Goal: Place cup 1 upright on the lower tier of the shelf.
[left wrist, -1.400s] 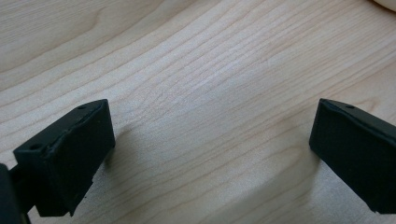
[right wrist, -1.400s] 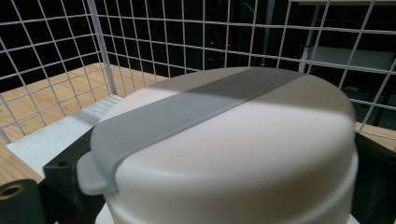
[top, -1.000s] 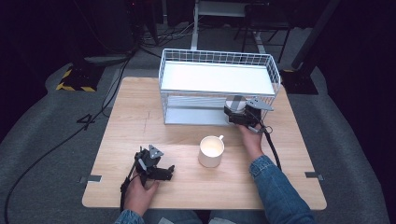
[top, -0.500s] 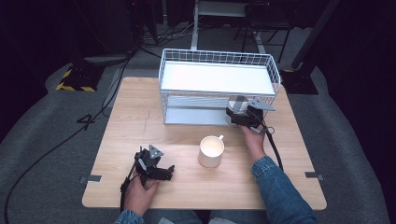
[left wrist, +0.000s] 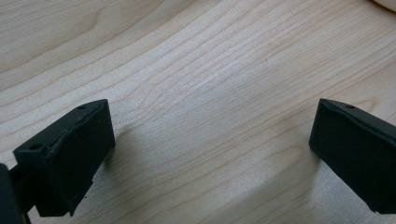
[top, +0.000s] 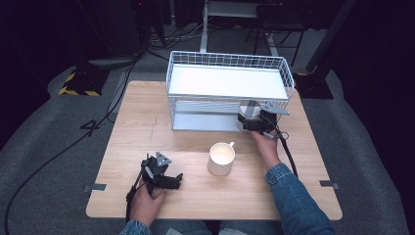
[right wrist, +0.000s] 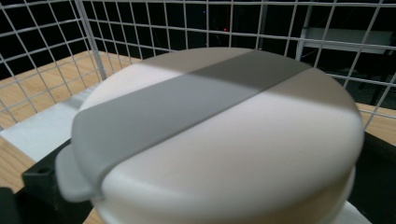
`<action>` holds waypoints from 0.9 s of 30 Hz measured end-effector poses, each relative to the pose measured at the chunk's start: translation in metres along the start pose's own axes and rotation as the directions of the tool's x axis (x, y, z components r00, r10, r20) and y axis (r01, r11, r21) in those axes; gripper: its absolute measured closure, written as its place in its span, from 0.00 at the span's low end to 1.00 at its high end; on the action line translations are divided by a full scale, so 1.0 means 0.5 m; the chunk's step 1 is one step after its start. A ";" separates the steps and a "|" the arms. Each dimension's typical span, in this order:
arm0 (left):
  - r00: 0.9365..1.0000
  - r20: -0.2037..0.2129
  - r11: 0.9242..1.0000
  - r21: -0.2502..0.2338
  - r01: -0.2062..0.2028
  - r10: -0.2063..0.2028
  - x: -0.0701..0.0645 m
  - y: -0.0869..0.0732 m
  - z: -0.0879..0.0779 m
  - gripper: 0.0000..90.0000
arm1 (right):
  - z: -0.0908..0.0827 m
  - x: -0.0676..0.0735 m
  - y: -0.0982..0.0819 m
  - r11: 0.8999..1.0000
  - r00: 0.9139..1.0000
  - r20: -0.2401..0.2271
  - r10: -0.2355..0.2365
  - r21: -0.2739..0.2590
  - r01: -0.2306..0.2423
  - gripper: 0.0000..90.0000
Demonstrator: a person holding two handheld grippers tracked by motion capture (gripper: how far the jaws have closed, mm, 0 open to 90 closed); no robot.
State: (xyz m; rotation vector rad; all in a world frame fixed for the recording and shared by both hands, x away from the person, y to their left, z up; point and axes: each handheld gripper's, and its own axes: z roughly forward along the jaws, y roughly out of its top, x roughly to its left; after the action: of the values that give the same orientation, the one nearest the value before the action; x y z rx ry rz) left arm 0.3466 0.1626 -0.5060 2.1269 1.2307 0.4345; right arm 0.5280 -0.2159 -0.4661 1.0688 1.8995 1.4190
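Bright overhead light falls on the pale wooden table while the room around it sinks into near black, the white wire rack glares slightly, soft shadows trail the black jaws in the left gripper view, and the round cream-and-grey lidded container looms softly blurred.

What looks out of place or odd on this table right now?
Nothing looks spilled, damaged or askew. The mug stands upright on the table. The white lidded container, with a grey band across its lid, sits level at the wire rack's lower shelf, between the right claw's jaws.
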 end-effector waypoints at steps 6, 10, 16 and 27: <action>1.000 -0.001 1.000 0.000 0.001 -0.001 0.000 0.000 0.000 0.01 | -0.002 -0.002 -0.006 0.999 1.000 -0.006 -0.016 0.029 0.016 0.00; 1.000 0.001 1.000 0.002 0.000 0.000 0.000 0.000 0.000 0.01 | -0.005 -0.001 -0.010 0.998 1.000 -0.004 -0.021 0.060 0.021 0.00; 1.000 -0.001 1.000 0.000 0.001 -0.001 0.000 0.000 0.000 0.01 | -0.011 -0.002 -0.025 0.995 1.000 -0.021 -0.019 0.099 0.021 0.00; 1.000 0.001 1.000 0.002 0.000 0.000 0.000 0.000 0.000 0.01 | -0.053 -0.003 -0.039 0.992 0.999 -0.008 -0.033 0.122 0.033 0.00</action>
State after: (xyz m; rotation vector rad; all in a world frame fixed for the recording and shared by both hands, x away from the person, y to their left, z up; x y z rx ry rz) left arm 0.3466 0.1627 -0.5058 2.1284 1.2312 0.4324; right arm 0.5023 -0.2336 -0.4764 1.0853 2.0212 1.3031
